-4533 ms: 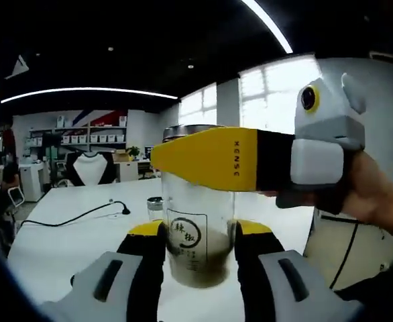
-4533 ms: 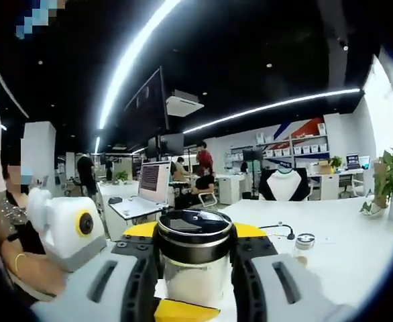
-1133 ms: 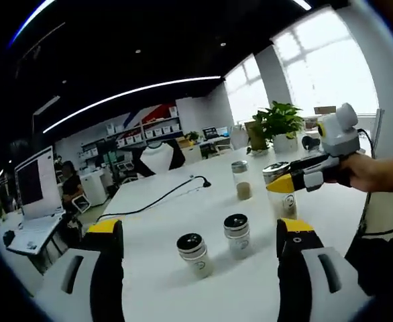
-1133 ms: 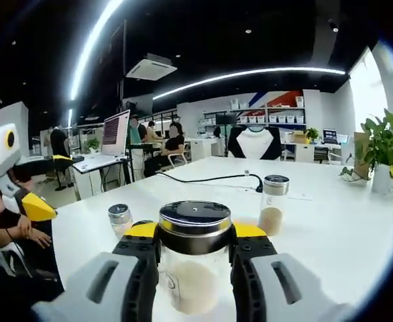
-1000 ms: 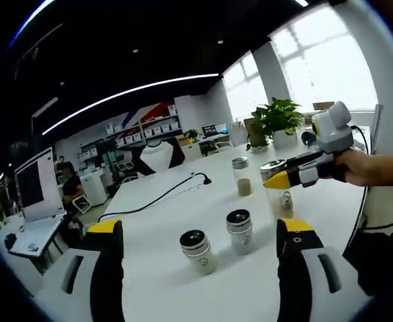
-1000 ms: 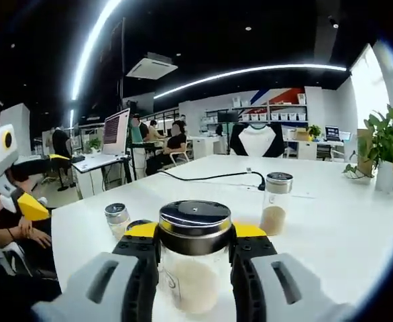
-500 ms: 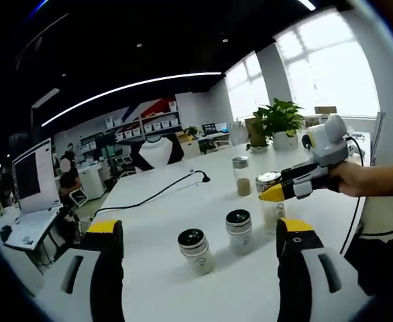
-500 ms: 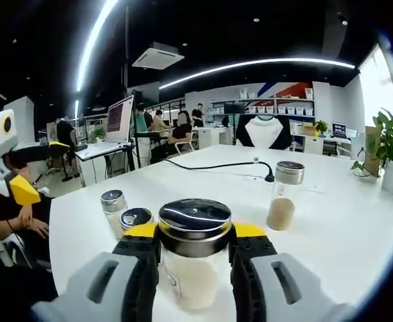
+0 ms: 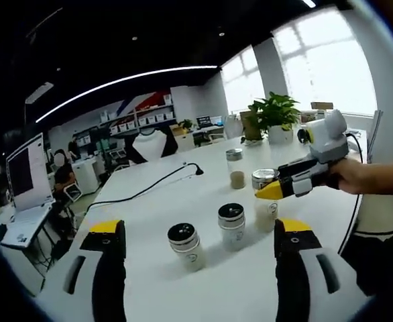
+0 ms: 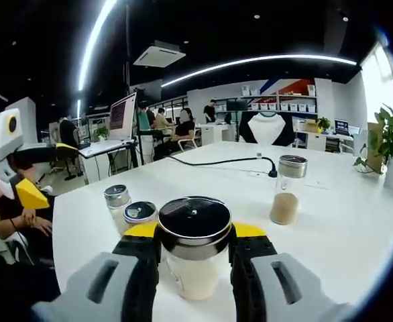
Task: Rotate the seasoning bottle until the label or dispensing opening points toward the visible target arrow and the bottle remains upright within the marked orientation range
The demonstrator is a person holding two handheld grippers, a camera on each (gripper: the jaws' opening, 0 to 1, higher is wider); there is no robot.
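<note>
Your seasoning bottle (image 10: 194,255) sits dead ahead between the right claw (image 10: 195,258) jaws, clamped just under its dark lid, long axis upright or close to it; in the left gripper view the same bottle (image 9: 266,204) stands on or just above the white worktop (image 9: 149,221), with the right claw (image 9: 277,190) reaching in from the right. Since the bottle lies along the claw's own line, the turn you need looks like a roll about that vertical axis, and your right hand is the one on it. The left claw (image 9: 195,251) is released, jaws spread wide and holding nothing, well back from the bottle; two shorter jars (image 9: 208,236) stand between it and the bottle, and a taller jar (image 9: 235,168) stands beyond.

Hard to read: no target arrow or marked range can be made out on the worktop, the label is too small to read in the left gripper view, and the bottle's base is cut off behind the jaws in the right gripper view, so contact with the worktop is uncertain
</note>
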